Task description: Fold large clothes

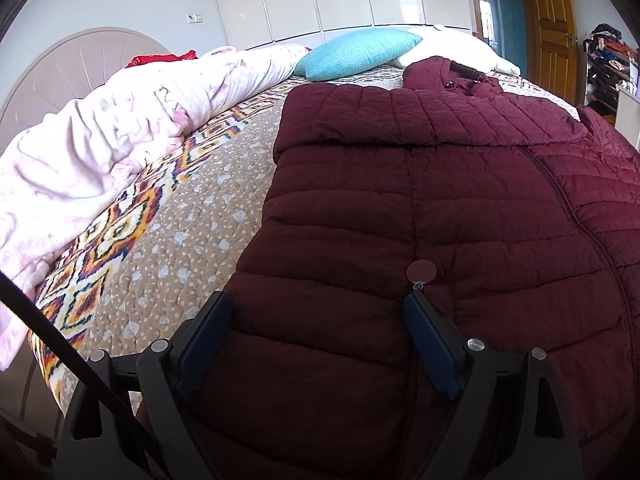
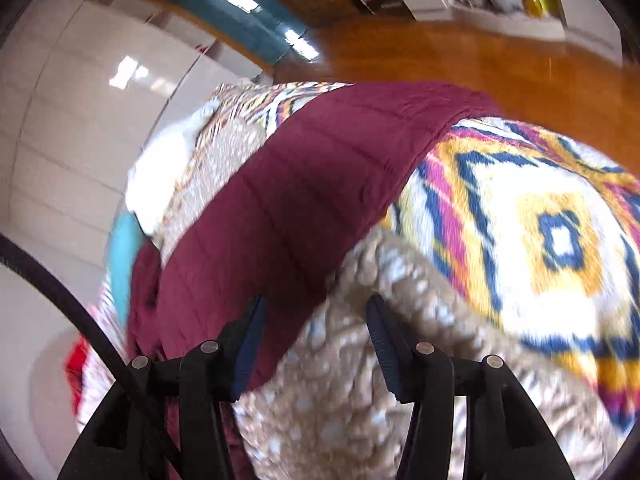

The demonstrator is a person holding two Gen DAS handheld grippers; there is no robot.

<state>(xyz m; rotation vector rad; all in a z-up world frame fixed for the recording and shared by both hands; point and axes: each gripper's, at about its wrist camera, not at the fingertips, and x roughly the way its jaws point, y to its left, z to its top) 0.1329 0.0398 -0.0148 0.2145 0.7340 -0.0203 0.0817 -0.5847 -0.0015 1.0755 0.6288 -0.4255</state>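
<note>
A maroon quilted jacket (image 1: pixel 420 168) lies front-up on the bed, collar at the far end, its left sleeve folded across the chest. My left gripper (image 1: pixel 318 300) is open, just above the jacket's lower part, next to a round zipper pull (image 1: pixel 421 270). In the blurred right wrist view, the jacket's other sleeve (image 2: pixel 304 200) stretches across the patterned bedspread (image 2: pixel 520 232). My right gripper (image 2: pixel 316 308) is open, its left finger at the sleeve's edge, nothing held.
A pink rumpled duvet (image 1: pixel 104 148) runs along the bed's left side. A turquoise cushion (image 1: pixel 356 56) and a white pillow (image 1: pixel 460 50) lie beyond the collar. White wardrobes, a wooden door (image 1: pixel 554 28) and wooden floor (image 2: pixel 460 60) surround the bed.
</note>
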